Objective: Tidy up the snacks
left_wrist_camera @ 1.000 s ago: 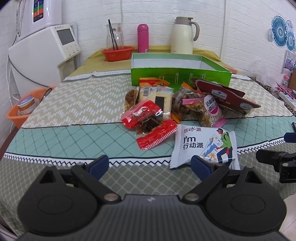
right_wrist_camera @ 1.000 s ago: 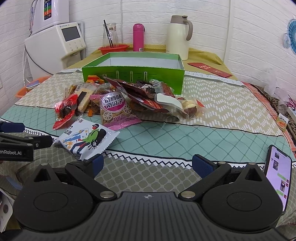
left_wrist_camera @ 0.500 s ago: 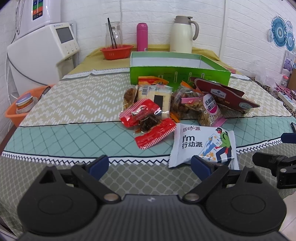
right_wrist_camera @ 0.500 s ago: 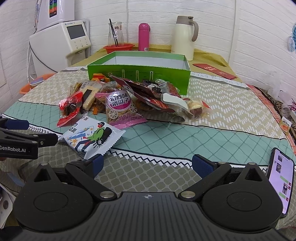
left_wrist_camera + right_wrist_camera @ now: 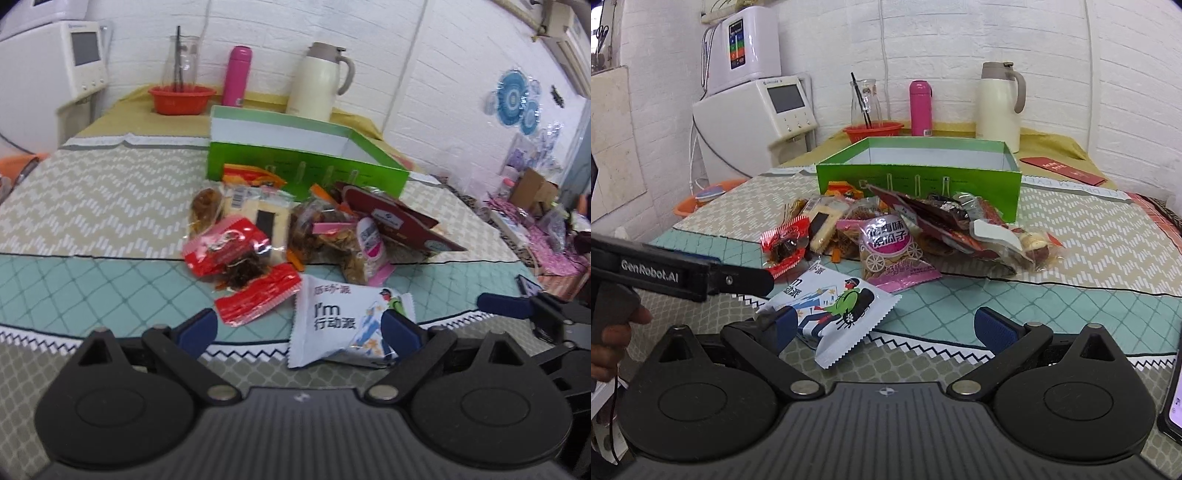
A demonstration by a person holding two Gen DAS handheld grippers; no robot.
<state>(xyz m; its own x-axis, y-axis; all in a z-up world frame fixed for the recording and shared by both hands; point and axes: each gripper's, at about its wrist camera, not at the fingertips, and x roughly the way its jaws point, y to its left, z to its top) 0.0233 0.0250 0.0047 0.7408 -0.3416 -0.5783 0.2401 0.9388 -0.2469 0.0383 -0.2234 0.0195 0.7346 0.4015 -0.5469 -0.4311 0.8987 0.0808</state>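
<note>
White snack packet (image 5: 351,321) lies flat at the table's near edge, lower centre-right of left wrist view, ahead of the snack pile and the green box (image 5: 295,158). Left gripper (image 5: 299,328): jaws spread wide, empty; its right finger overlaps the packet's right end. Right gripper (image 5: 886,328): also spread, empty; packet sits lower left, beside its left finger. Packet's long axis runs roughly crosswise. Judgement: left is nearer.

The left gripper (image 5: 299,328) has advanced; its right finger now overlaps the white snack packet (image 5: 347,325). The right gripper (image 5: 884,328) has closed in, the packet at its 10 o'clock.
</note>
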